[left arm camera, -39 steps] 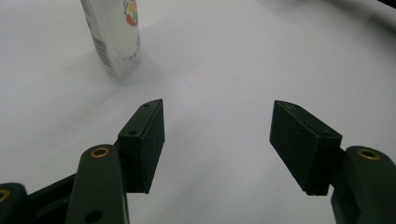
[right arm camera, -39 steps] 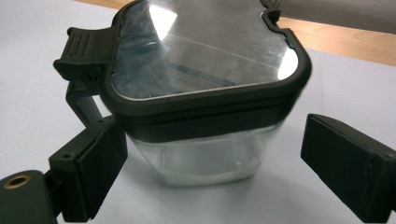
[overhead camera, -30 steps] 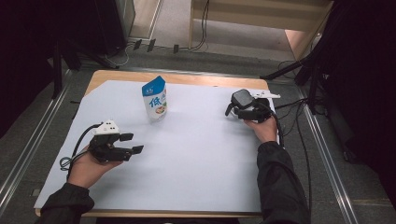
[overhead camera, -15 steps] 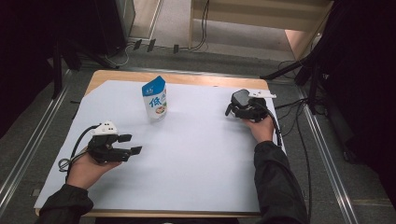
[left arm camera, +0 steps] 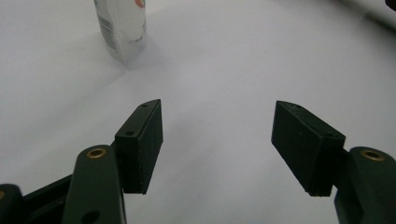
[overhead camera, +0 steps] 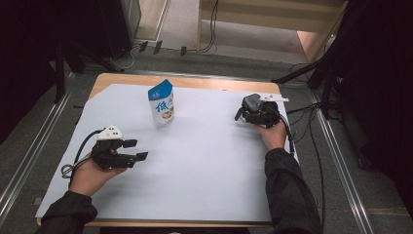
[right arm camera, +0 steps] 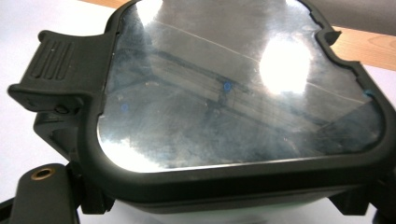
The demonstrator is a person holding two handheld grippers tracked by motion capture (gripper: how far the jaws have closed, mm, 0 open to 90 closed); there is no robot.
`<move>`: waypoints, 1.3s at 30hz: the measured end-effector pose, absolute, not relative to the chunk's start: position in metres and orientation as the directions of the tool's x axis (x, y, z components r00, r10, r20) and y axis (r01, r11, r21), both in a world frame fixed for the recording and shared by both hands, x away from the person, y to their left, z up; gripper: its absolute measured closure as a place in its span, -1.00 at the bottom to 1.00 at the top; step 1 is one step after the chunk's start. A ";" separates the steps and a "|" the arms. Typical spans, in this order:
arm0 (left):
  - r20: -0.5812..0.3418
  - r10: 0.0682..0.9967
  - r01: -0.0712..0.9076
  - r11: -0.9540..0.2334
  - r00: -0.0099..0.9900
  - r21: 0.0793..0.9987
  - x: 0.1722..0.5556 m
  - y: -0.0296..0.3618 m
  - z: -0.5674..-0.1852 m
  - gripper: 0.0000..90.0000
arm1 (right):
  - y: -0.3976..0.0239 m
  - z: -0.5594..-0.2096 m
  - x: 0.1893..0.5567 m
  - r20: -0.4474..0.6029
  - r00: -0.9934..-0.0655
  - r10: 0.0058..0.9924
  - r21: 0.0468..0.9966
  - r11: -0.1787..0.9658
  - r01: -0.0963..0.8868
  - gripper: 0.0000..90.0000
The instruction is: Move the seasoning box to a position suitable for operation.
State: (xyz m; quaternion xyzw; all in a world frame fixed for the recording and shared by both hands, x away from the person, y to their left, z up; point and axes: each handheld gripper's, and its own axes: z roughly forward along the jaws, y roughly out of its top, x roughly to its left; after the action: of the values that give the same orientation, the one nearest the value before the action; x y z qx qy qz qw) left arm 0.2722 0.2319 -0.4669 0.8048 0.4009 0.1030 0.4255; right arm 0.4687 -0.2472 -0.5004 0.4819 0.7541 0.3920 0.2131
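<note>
Resting low over the white sheet (overhead camera: 204, 161) near the front left of the table (overhead camera: 112, 80), the left hand-held gripper (overhead camera: 135, 149) is seen with its jaws spread wide and nothing between them; in the left gripper view only bare white surface is framed by the two black pads (left arm camera: 142, 144). The right hand-held gripper (overhead camera: 242, 113) is held at the far right of the sheet, and a dark-rimmed container with a clear lid (right arm camera: 233, 93) is clamped between its jaws, a ribbed latch tab (right arm camera: 51, 60) being visible at one corner of the lid. Well apart from both, a blue-and-white milk carton (overhead camera: 162, 102) is stood upright on the sheet toward the far edge, between the two hands and nearer the left one. Cables (overhead camera: 311, 146) are trailed across the grey floor beyond the right side of the table.
</note>
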 end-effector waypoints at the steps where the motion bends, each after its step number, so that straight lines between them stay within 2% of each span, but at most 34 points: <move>1: -0.174 0.729 0.554 -0.320 0.662 0.768 0.273 0.232 -0.467 -0.22 | -0.247 -0.499 0.468 0.056 -0.446 0.893 0.797 0.229 0.559 -0.65; 10: -0.194 0.697 0.550 -0.330 0.690 0.768 0.281 0.224 -0.468 -0.20 | -0.238 -0.486 0.451 0.085 -0.447 0.890 0.809 0.200 0.552 -0.65; 15: -0.196 0.680 0.537 -0.335 0.707 0.774 0.284 0.219 -0.467 -0.12 | -0.228 -0.481 0.437 0.073 -0.471 0.879 0.815 0.220 0.536 -0.65; 26: -0.201 0.644 0.524 -0.361 0.739 0.772 0.298 0.206 -0.467 -0.14 | -0.220 -0.473 0.412 0.111 -0.487 0.866 0.822 0.195 0.535 -0.65; 39: -0.204 0.624 0.523 -0.382 0.754 0.762 0.307 0.193 -0.468 -0.17 | -0.194 -0.476 0.385 0.097 -0.542 0.835 0.810 0.250 0.530 -0.65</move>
State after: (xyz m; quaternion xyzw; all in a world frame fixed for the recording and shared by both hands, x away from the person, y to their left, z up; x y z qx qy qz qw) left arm 0.3072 0.1934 -0.4684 0.8293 0.3456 0.0582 0.4352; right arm 0.3852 -0.1945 -0.4757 0.4435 0.7698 0.4222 0.1804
